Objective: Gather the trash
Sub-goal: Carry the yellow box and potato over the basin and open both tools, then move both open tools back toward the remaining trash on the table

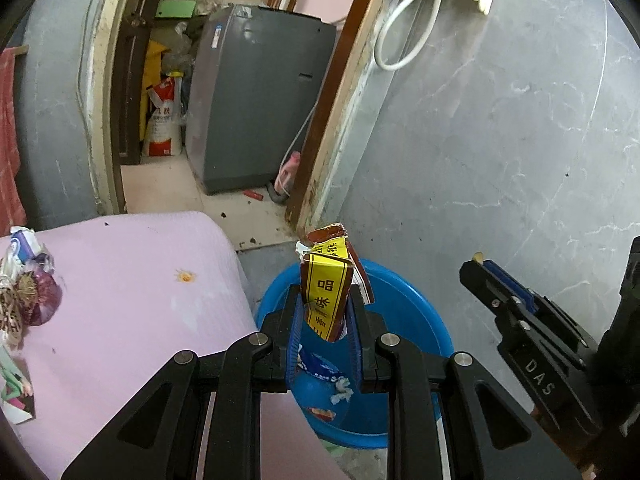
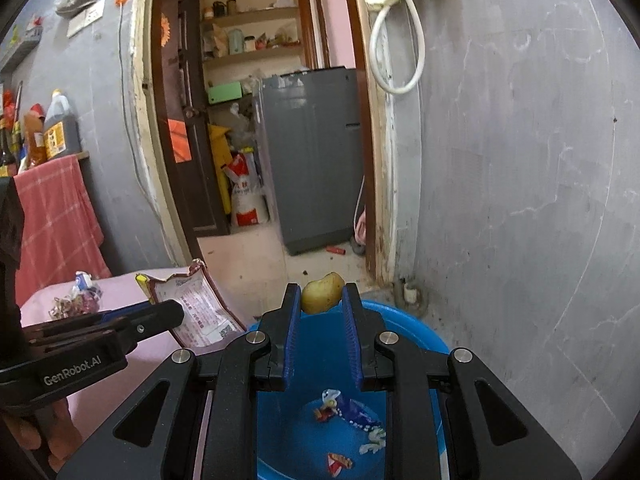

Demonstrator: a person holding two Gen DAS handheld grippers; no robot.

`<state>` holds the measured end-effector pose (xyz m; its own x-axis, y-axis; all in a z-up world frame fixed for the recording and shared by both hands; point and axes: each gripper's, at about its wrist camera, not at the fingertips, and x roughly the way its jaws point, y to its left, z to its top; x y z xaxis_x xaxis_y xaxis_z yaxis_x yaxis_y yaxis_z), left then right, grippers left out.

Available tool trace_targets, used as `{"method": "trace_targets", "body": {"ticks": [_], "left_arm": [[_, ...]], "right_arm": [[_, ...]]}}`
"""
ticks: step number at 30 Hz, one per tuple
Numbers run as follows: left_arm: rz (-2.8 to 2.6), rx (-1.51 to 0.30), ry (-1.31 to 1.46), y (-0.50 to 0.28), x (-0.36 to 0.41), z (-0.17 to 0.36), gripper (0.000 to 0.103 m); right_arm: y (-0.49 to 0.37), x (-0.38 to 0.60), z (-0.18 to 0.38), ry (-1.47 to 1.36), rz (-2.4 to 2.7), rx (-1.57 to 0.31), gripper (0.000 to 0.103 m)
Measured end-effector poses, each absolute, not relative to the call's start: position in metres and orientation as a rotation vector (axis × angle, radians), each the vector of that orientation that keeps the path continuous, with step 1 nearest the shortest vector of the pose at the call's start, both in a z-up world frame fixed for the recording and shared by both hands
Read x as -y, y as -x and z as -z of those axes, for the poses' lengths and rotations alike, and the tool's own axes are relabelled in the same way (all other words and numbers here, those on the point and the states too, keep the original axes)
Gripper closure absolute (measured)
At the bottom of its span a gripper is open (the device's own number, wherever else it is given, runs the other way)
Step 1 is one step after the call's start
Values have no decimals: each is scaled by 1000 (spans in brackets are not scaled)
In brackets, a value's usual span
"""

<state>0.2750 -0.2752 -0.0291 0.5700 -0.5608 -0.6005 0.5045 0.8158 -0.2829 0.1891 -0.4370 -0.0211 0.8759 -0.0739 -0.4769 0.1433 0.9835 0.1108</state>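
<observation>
**A:** left wrist view first. the left claw (image 1: 325, 316) is clamped on a brown and yellow snack wrapper (image 1: 326, 292), pinched near its lower end so the torn top sticks up above the fingertips. right under and just past the claw is the blue basin (image 1: 424, 320), already with a few scraps (image 1: 320, 368) in it. my guess is it's held that way so it drops straight in once the claw lets go

**B:** and the stuff off to the left of the claw?

**A:** more trash (image 1: 28, 288) on the pink worktop (image 1: 132, 280), well apart from the claw, so the job isn't finished. the right claw (image 1: 478, 264) pokes in from the right with something yellowish at its tip

**B:** right wrist view?

**A:** right claw (image 2: 322, 300) is gripping a yellowish lump (image 2: 322, 293), maybe a bit of potato or peel, can't say which, squeezed right at the fingertips. the basin (image 2: 412, 326) is directly below and ahead, with wrapper bits (image 2: 348, 412) on its floor. the left claw (image 2: 176, 314) comes in from the left with its wrapper (image 2: 196, 308) showing its pale printed back, over the worktop (image 2: 120, 292) edge near the basin rim

**B:** so both loaded over the bin

**A:** yep, looks like release is next. the wrapper looks the likelier to land outside
</observation>
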Motion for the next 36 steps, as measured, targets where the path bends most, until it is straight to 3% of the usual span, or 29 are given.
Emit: {"method": "trace_targets", "body": {"ticks": [9,11,18,24,27,29,30,31,36], "left_arm": [[671,-808,91,-283,283,37,83],[680,-822,98,-285,284,38,74],[661,-803,142,-283,269,31,65],[607,-726,185,-279,237,9,43],[556,-657,223,-276,208,-5,23],[518,-609,243,-273,190,-13,9],[497,-583,249,-271,181,-17,6],[476,-552,254,-269,169,-23,6],[389,-491,234,-264,127,-40,5]], "right_arm": [[-195,442,32,-162,133,-545,82],[-195,444,33,-167,139,-549,79],[-190,444,26,-171,143,-532,72],[-187,434,7,-164,118,-481,58],[-185,426,-5,-159,99,-443,50],[-184,418,-15,-158,80,-416,43],[-184,415,-19,-158,70,-400,33],[-182,412,-22,-159,61,-384,26],[-181,387,-39,-160,-6,-319,15]]}}
